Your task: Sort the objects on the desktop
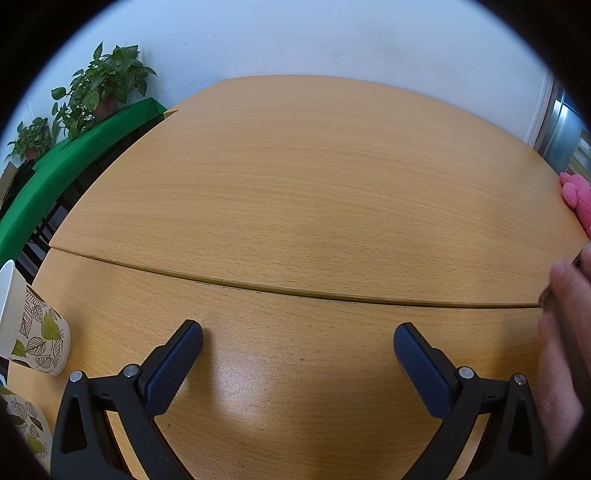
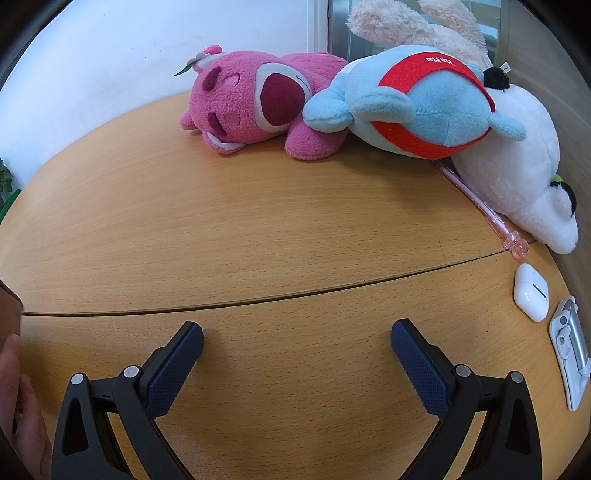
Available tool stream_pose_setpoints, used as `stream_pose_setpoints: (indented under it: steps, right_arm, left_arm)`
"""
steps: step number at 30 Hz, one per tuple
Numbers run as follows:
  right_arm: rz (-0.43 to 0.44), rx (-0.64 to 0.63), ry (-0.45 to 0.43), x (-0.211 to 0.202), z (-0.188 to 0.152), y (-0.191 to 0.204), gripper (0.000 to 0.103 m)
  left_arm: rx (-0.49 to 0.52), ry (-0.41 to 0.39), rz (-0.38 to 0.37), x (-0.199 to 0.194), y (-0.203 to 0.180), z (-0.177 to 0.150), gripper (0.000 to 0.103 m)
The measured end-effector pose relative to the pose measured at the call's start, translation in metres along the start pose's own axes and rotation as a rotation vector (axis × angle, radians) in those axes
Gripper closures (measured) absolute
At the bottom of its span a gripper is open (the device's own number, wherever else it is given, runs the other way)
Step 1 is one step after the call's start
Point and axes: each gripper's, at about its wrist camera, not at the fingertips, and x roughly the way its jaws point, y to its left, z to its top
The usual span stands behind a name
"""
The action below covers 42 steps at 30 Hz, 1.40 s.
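Note:
In the right wrist view my right gripper (image 2: 297,334) is open and empty above the wooden table (image 2: 258,229). Ahead lie a pink plush bear (image 2: 255,103), a blue plush with a red band (image 2: 417,103), a white plush dog (image 2: 517,173) and a beige plush (image 2: 413,22) behind them. A pink pen (image 2: 480,206) lies against the white dog. A white earbud case (image 2: 531,291) and a white clip-like item (image 2: 570,354) lie at the right. In the left wrist view my left gripper (image 1: 298,334) is open and empty over bare table (image 1: 295,184).
Leaf-patterned paper cups (image 1: 37,332) stand at the left edge of the left wrist view. A bit of pink plush (image 1: 578,199) shows at its right edge. A green-covered table (image 1: 55,173) with potted plants (image 1: 103,85) stands beyond. A wall runs behind the table.

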Motion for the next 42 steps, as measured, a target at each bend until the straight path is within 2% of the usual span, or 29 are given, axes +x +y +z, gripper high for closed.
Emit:
stream_pose_setpoints:
  steps: [42]
  right_arm:
    - [0.001,-0.005,0.003,0.0007,-0.0004,-0.0083,0.0]
  left_arm:
    - [0.001,-0.001,-0.001,0.0002,-0.0008,0.0007,0.0]
